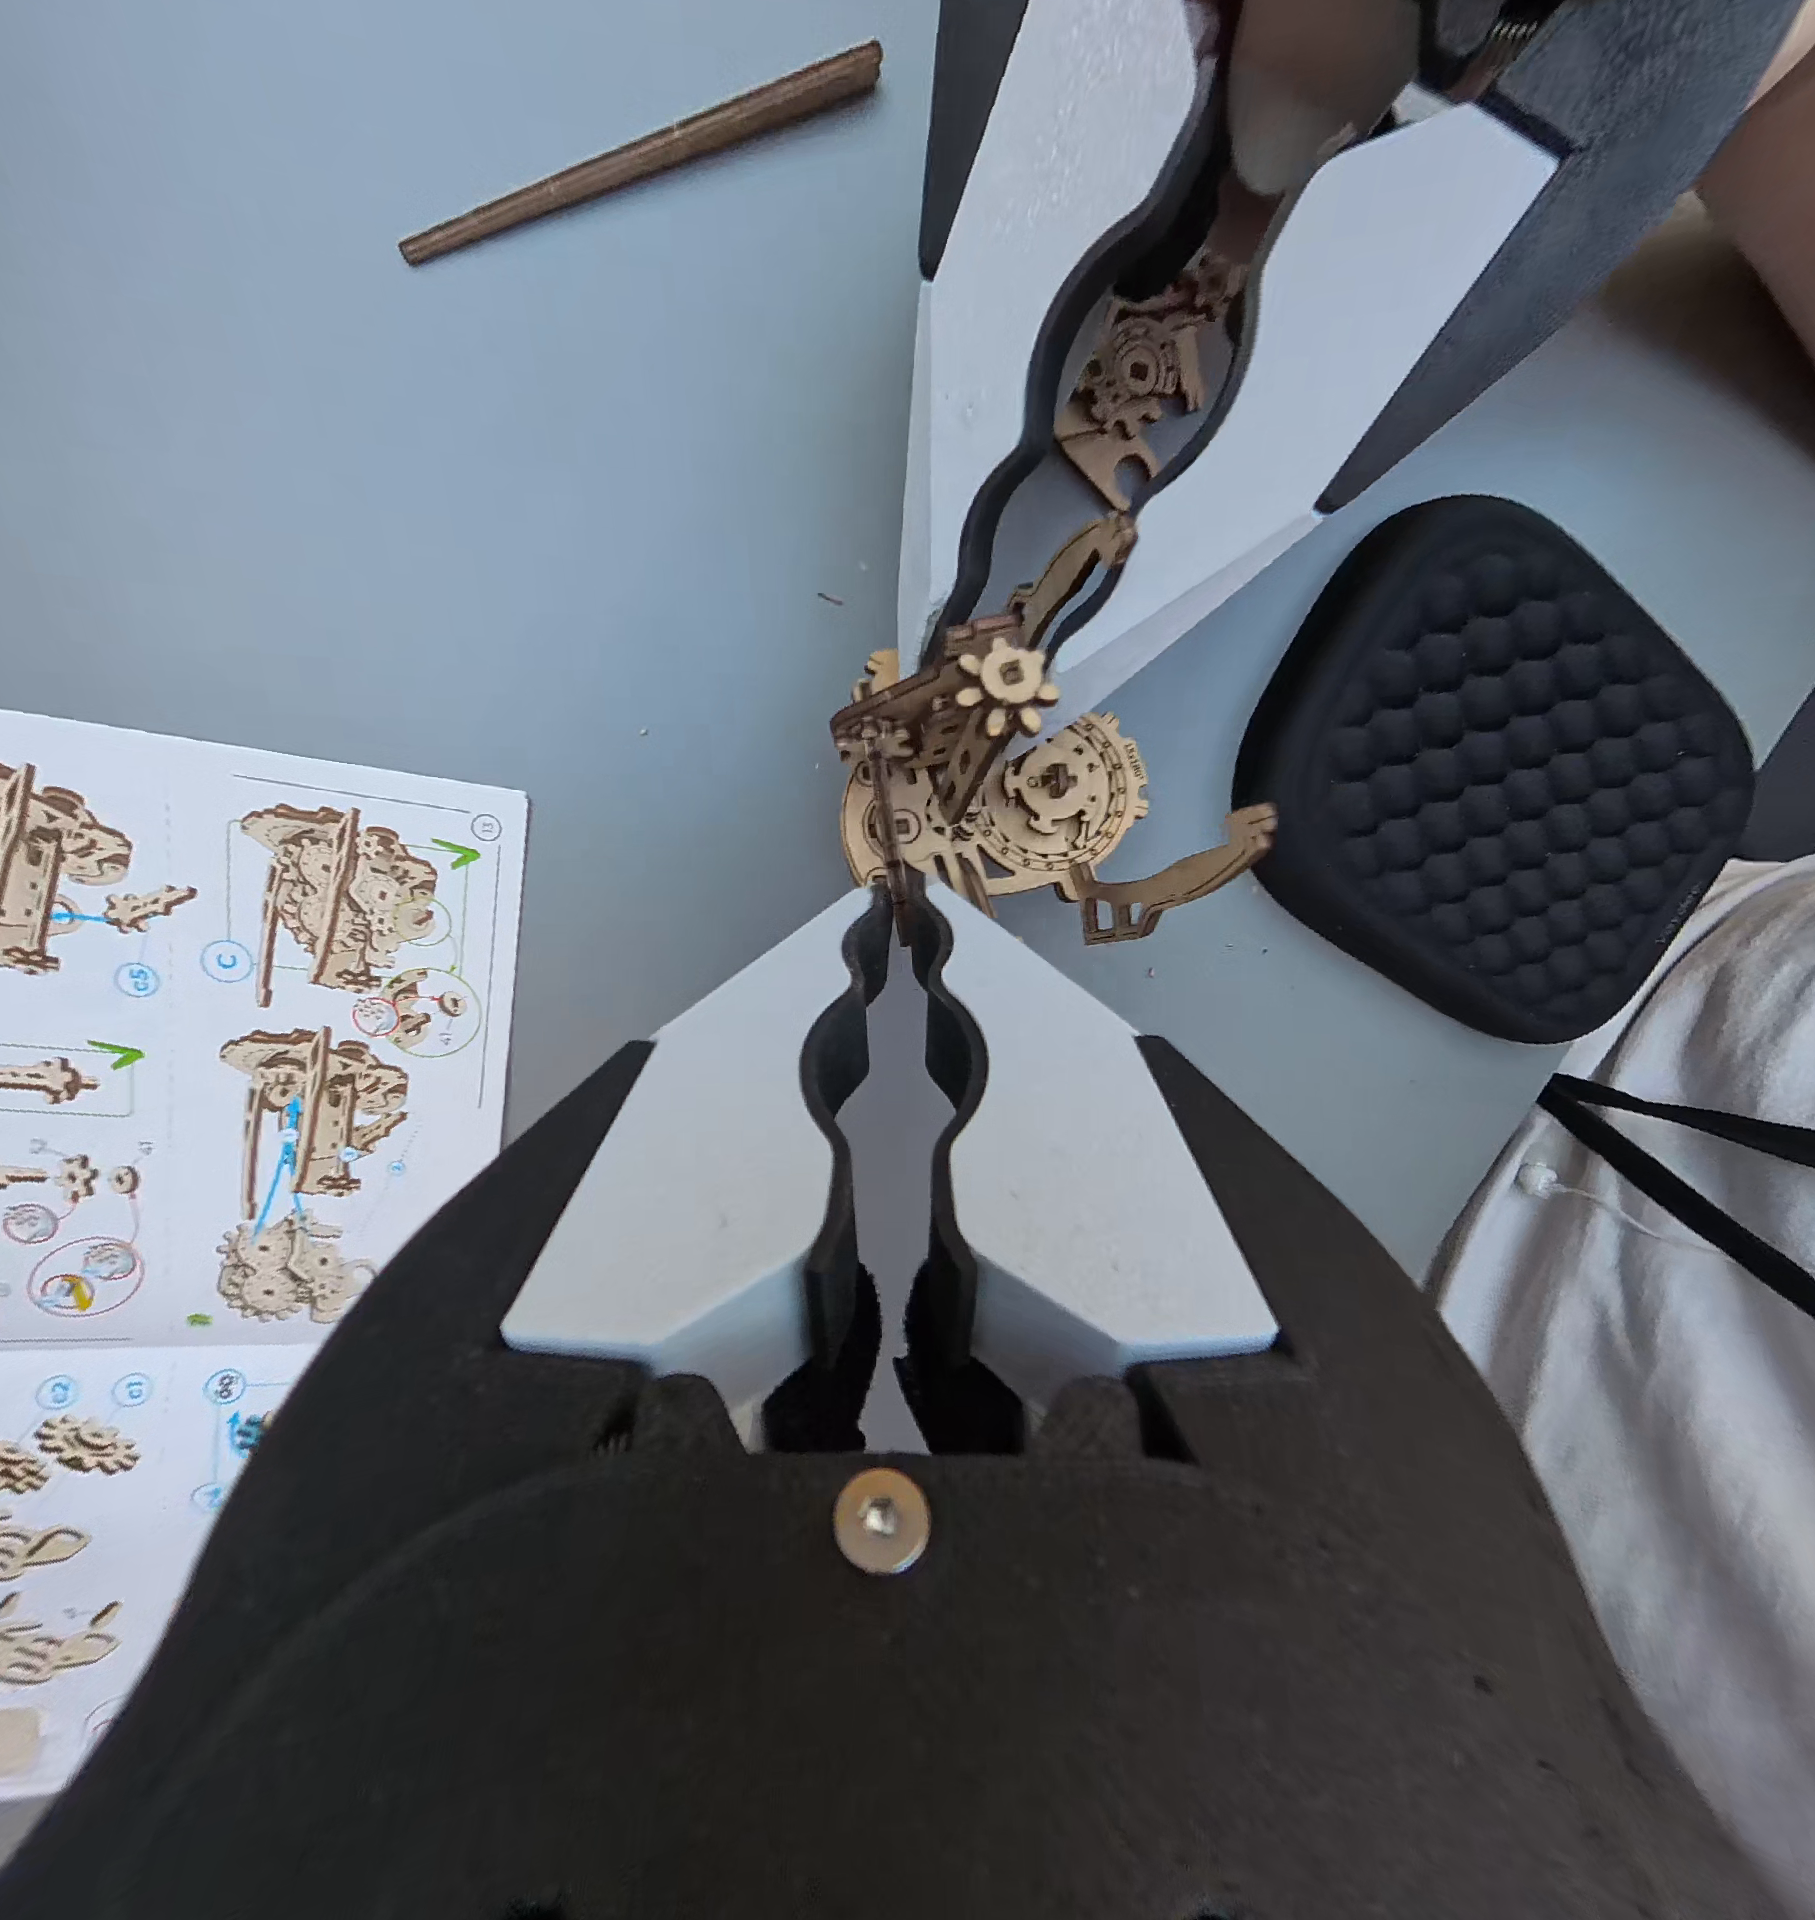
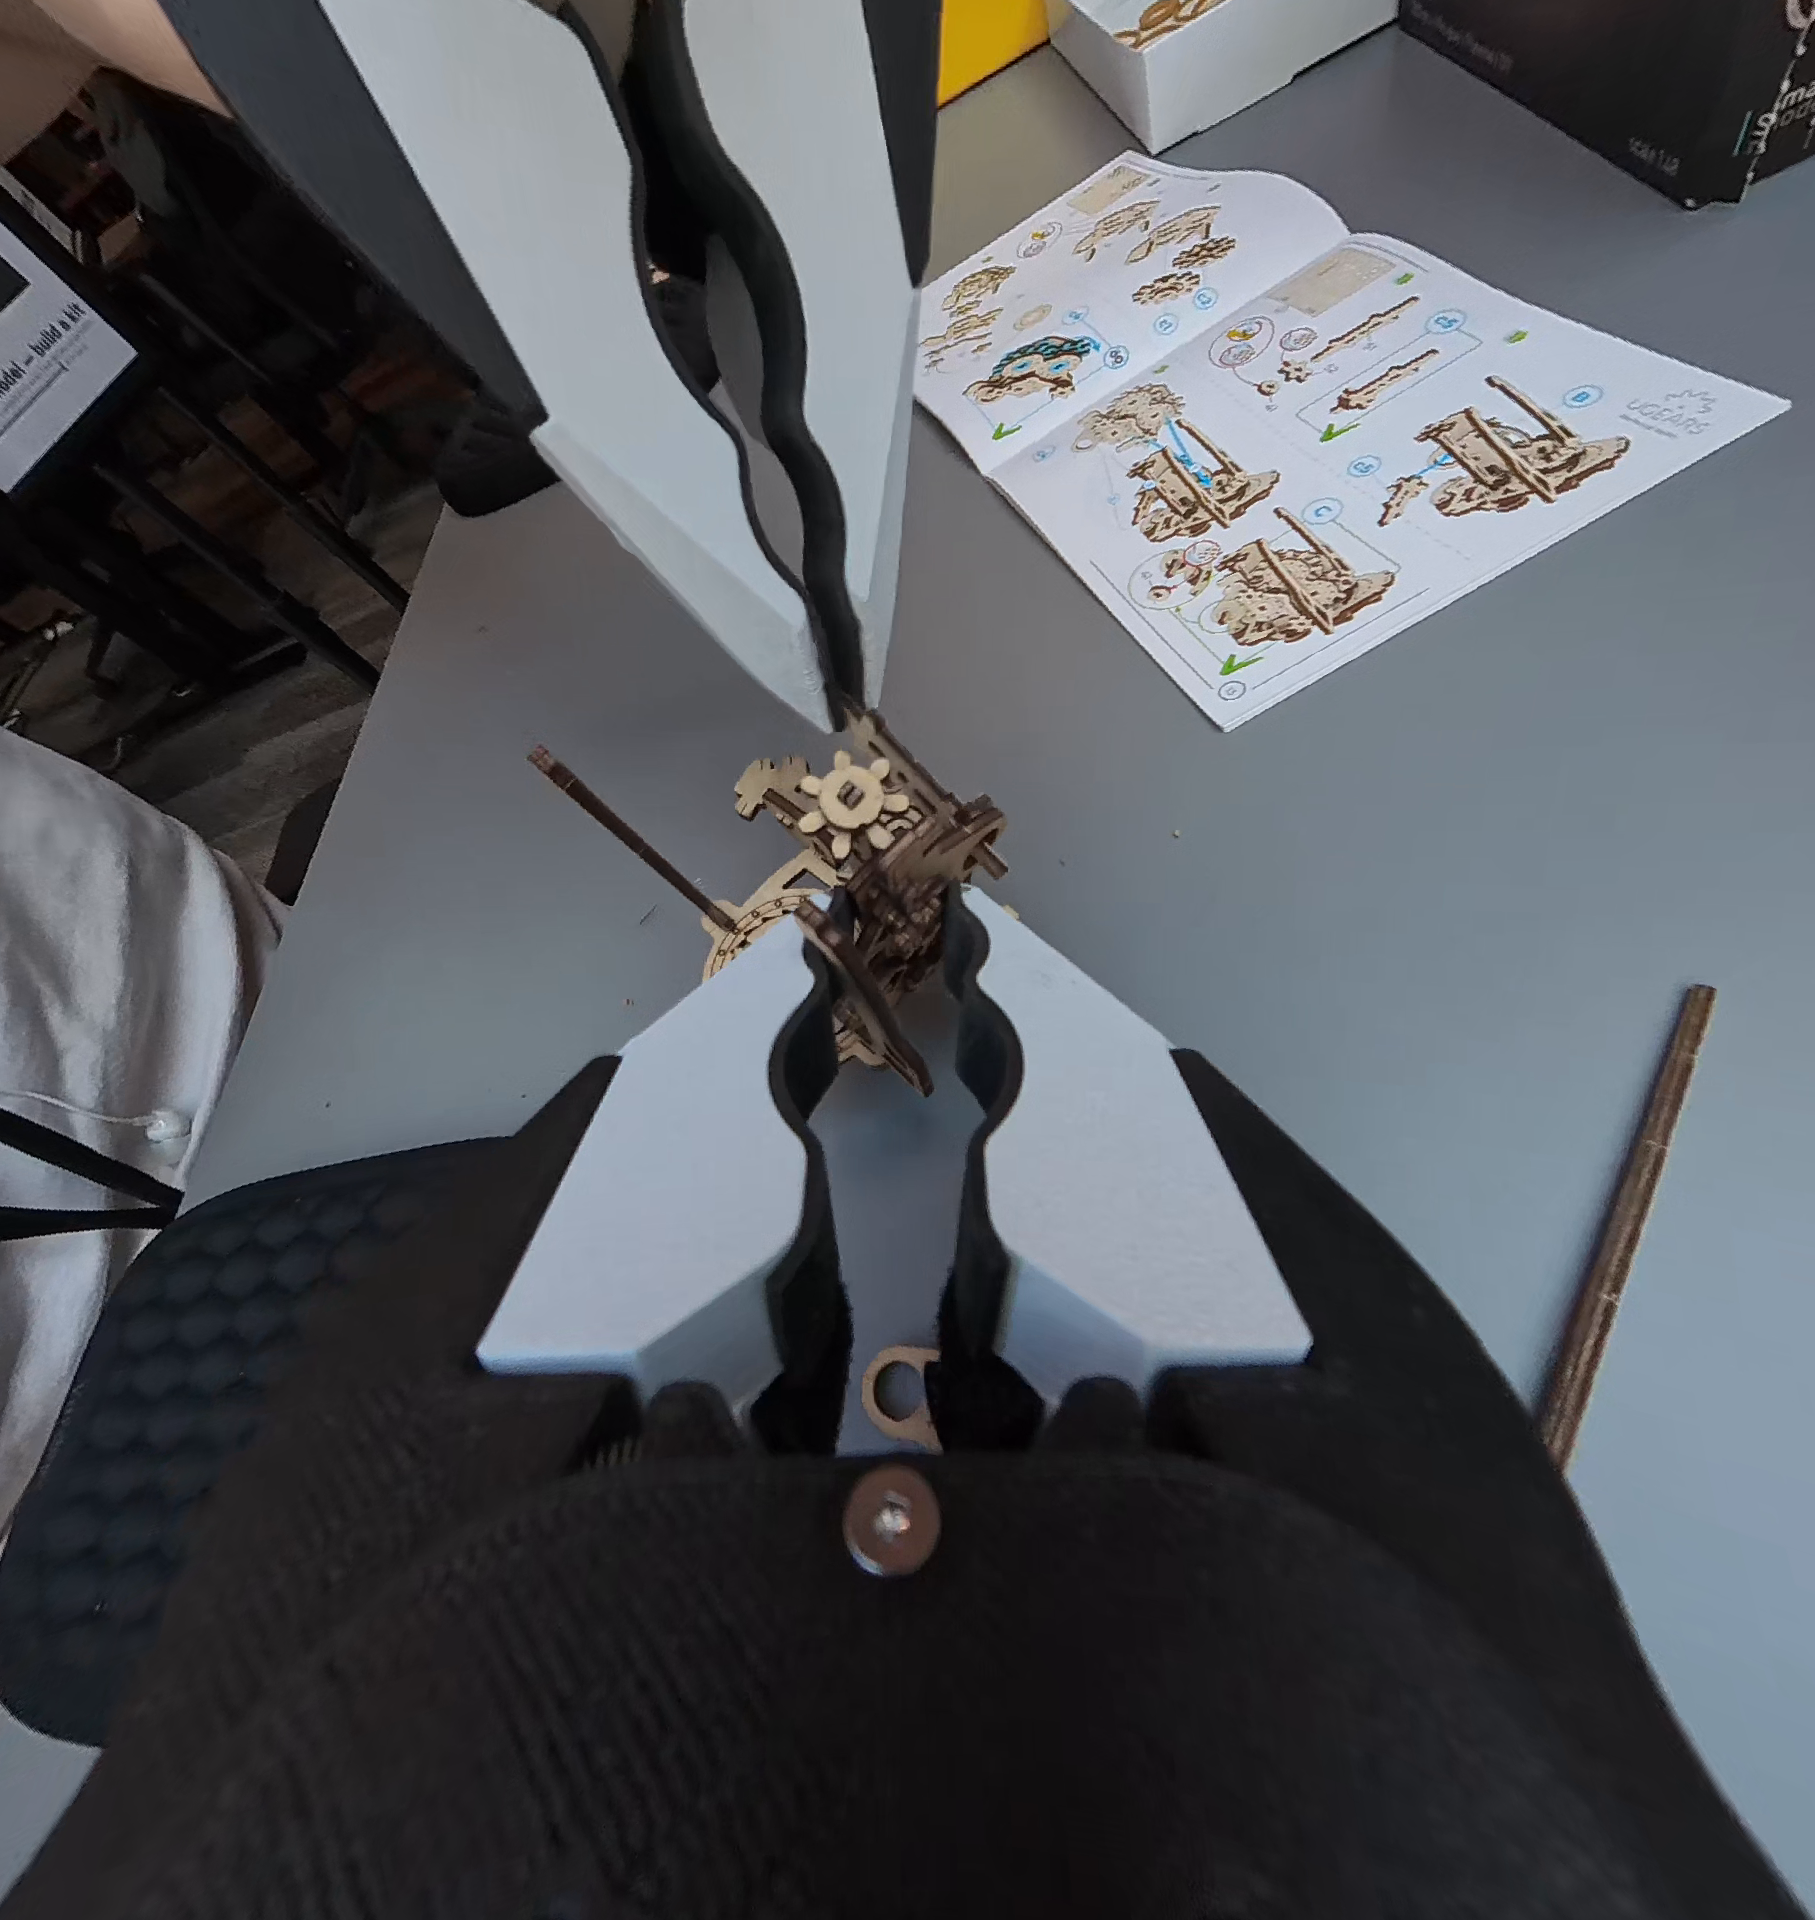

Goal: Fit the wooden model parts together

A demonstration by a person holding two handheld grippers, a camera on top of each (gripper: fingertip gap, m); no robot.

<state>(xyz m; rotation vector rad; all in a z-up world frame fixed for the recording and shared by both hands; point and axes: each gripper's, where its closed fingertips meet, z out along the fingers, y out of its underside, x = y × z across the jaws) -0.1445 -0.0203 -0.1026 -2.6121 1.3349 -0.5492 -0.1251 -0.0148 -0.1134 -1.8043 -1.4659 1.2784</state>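
Observation:
A small wooden gear model is held above the grey table between both grippers. My left gripper is shut on a thin wooden plate at the model's near edge. In the left wrist view the right gripper comes in from the top, shut on the model's other side. In the right wrist view my right gripper grips the model at its dark frame, and the left gripper pinches its far edge. A pale cog faces up. A round toothed wheel piece with a curved arm sits just behind the model.
An open instruction booklet lies on the table. A loose wooden stick lies apart. A black honeycomb pad is at the table edge by a person's white sleeve. White and black boxes stand at the back. The tips of both grippers are at nearly the same place.

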